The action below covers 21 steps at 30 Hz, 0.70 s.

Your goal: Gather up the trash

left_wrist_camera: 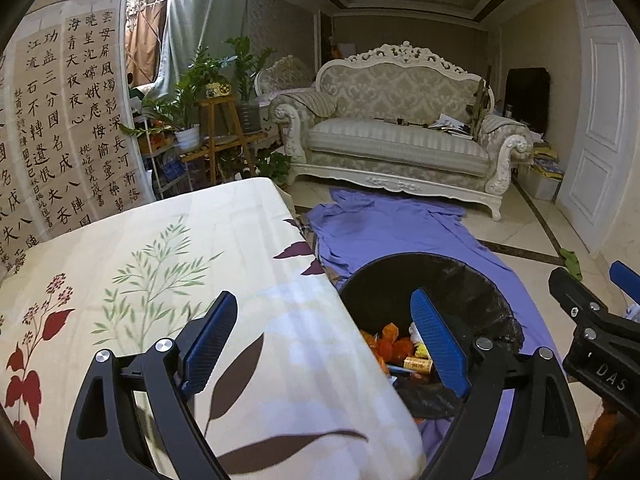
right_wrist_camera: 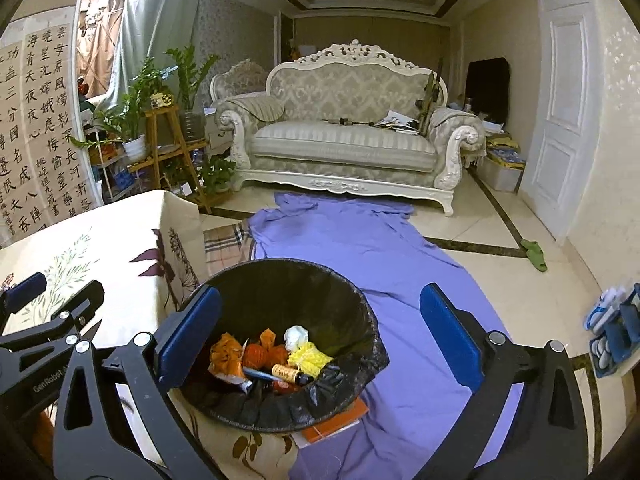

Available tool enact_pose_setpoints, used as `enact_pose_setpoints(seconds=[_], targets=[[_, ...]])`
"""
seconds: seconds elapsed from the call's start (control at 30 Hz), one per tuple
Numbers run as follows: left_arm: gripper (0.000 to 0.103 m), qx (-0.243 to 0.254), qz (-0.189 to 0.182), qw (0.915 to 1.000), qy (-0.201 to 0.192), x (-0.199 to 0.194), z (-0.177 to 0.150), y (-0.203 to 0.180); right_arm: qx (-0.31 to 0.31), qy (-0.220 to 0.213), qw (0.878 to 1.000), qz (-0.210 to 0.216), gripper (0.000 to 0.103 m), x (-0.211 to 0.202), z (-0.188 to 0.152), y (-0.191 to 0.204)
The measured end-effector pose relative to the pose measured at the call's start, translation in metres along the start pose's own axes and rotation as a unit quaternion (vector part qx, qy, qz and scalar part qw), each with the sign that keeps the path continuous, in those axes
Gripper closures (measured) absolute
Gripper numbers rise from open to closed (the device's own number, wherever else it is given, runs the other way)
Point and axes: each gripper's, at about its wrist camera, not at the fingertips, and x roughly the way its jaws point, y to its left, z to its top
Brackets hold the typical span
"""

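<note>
A round bin (right_wrist_camera: 288,280) with a black liner stands on the floor beside the table's corner. Inside it lie orange wrappers (right_wrist_camera: 228,354), a white paper wad (right_wrist_camera: 296,336), a yellow bundle (right_wrist_camera: 310,358) and a small bottle (right_wrist_camera: 286,372). My right gripper (right_wrist_camera: 320,336) hangs over the bin, open, with nothing between its blue pads. My left gripper (left_wrist_camera: 326,340) is open and empty too; it straddles the edge of the table (left_wrist_camera: 180,264) and the bin (left_wrist_camera: 440,276). Each gripper shows in the other's view: the right gripper (left_wrist_camera: 586,274), the left gripper (right_wrist_camera: 60,286).
A purple sheet (right_wrist_camera: 360,248) covers the floor from the bin to an ornate sofa (right_wrist_camera: 344,140). An orange book (right_wrist_camera: 340,420) pokes out from under the bin. A plant stand (right_wrist_camera: 168,144) is at the back left, a green slipper (right_wrist_camera: 534,254) and a white door (right_wrist_camera: 560,120) to the right.
</note>
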Motion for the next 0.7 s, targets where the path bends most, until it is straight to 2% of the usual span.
enact_pose_setpoints(seconds=[0.37, 0.7], targets=[[0.017, -0.009, 0.007, 0.9999, -0.005, -0.036, -0.016, 0.018, 0.002, -0.005, 1.0, 0.009, 0.005, -0.039, -0.01, 0.004], [0.017, -0.016, 0.01, 0.9997, -0.012, -0.046, -0.02, 0.025, -0.005, -0.011, 1.0, 0.02, 0.005, -0.052, -0.011, 0.012]])
